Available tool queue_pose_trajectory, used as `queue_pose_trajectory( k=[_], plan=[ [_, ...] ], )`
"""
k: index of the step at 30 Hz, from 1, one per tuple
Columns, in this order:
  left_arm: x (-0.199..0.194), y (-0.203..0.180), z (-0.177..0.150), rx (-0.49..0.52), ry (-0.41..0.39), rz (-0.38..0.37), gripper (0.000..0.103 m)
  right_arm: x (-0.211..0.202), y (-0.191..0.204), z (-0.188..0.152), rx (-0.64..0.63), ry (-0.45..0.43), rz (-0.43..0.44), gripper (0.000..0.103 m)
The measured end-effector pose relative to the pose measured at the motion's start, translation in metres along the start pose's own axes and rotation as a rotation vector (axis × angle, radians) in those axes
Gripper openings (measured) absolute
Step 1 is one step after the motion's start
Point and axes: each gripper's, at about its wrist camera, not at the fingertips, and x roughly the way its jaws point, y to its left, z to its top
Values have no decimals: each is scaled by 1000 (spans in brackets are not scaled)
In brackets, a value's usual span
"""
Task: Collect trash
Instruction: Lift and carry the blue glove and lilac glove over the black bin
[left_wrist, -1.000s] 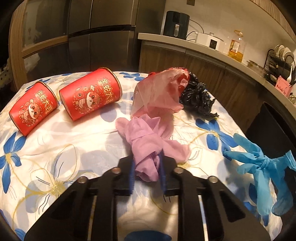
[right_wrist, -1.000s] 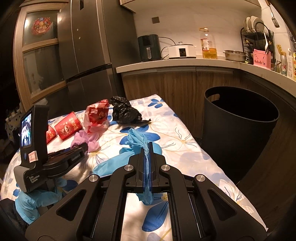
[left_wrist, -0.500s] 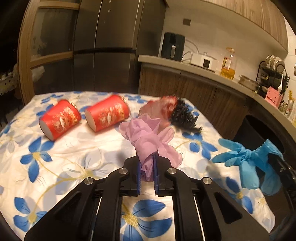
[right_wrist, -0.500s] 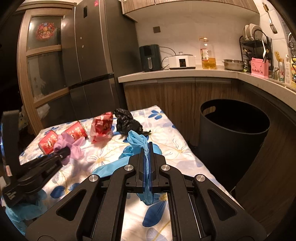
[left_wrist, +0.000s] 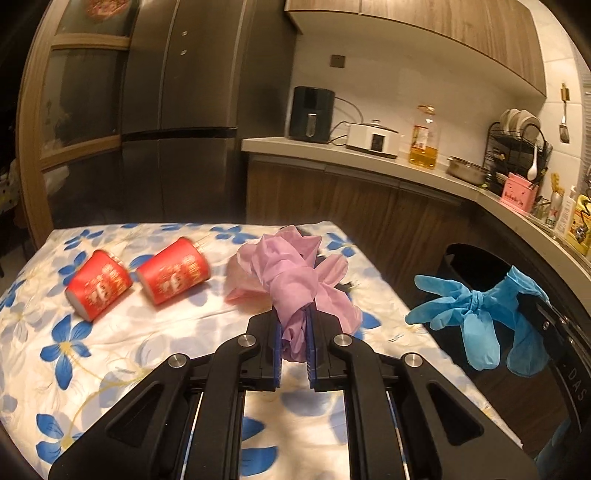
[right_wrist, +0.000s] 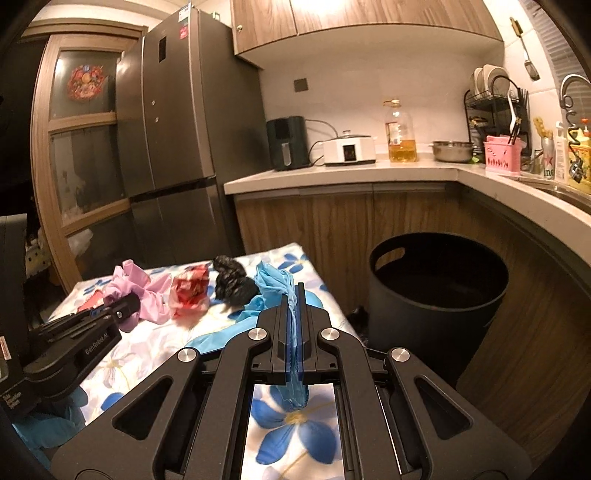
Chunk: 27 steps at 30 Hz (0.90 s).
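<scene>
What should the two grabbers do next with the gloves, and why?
Probably carry both toward the black bin and hold them over its open top. The right hand-held gripper is shut on the blue gloves, the left hand-held gripper on the pink gloves, both lifted off the table.

The pink gloves (left_wrist: 295, 280) hide most of the black bag (left_wrist: 345, 284) in the left wrist view, and the bin (left_wrist: 476, 266) is cut off behind blue gloves (left_wrist: 476, 314).

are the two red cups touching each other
Apart. The left wrist view shows tablecloth between the left red cup and the right red cup.
</scene>
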Motion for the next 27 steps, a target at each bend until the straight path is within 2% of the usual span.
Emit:
queue_pose_trajectory(
  k=[11, 27],
  plan=[
    [6, -56, 15, 77, -30, -102, 10, -12, -35, 20, 31, -51, -71, 2],
    [30, -154, 46, 179, -67, -264, 10, -13, -109, 59, 74, -138, -225, 2]
  ],
)
